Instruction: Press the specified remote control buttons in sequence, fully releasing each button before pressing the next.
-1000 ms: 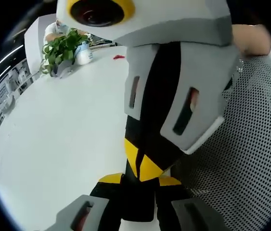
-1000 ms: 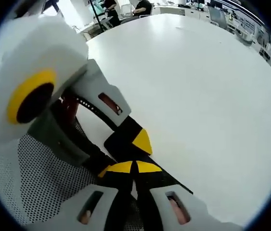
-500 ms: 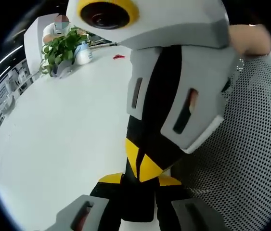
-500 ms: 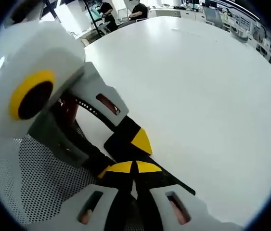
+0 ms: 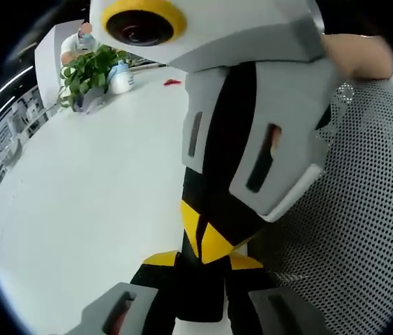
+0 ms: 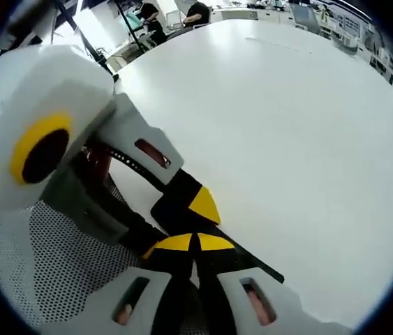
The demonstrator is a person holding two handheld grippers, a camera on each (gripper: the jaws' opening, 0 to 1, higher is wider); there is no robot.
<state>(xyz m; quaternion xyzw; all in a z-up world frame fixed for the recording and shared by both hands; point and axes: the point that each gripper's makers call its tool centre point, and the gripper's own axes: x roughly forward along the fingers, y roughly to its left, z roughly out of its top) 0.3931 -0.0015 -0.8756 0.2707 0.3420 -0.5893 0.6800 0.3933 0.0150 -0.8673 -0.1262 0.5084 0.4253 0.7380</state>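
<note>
My left gripper [image 5: 203, 261] rises from the bottom of the left gripper view, its black jaws with yellow tips closed together, nothing between them. My right gripper [image 5: 206, 236] comes down from the upper right and meets it tip to tip, also shut. In the right gripper view the right gripper [image 6: 193, 244] points up at the left gripper [image 6: 195, 206], which reaches in from the left. Both hover over the edge of a white table [image 6: 287, 139], beside a grey mesh chair seat [image 5: 364, 216].
A potted green plant [image 5: 88, 73], a white bottle [image 5: 121, 78] and a small red item [image 5: 172, 82] stand at the table's far side. A person's hand [image 5: 360, 54] holds the right gripper. People sit far off [image 6: 197, 10]. The mesh seat [image 6: 42, 272] lies beside the table edge.
Both views shift only slightly. The two grippers stay shut and tip to tip.
</note>
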